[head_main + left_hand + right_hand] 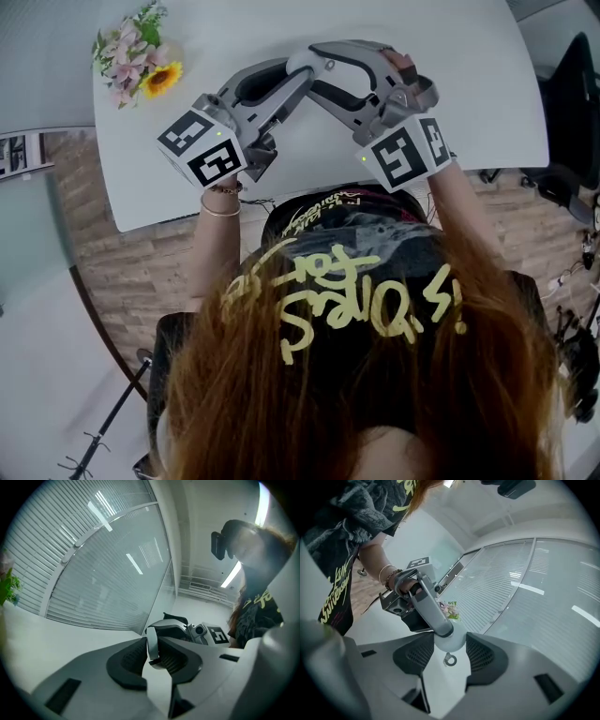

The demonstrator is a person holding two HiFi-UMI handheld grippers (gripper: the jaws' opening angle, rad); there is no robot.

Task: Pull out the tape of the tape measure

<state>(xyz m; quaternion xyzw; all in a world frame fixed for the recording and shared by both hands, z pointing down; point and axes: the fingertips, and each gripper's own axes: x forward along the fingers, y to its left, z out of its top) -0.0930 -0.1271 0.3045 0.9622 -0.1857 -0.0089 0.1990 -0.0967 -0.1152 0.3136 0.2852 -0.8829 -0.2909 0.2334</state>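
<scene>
Tape measure [152, 641] in left gripper [153, 654]; flowers [139, 58] aside.

This looks like an office. A white bench [487, 112] carries a bunch of flowers [141, 61] at upper left. A black chair [574, 103] stands at the right edge on a wood-pattern floor [122, 272]. Glass walls [117, 573] have slatted blinds [42, 550], and strip lights [232, 576] run overhead.

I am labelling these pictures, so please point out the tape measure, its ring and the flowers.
tape measure [449, 638]: right gripper view, round white case.
ring [451, 663]: right gripper view, its lower rim.
flowers [161, 79]: head view, yellow bloom.
</scene>
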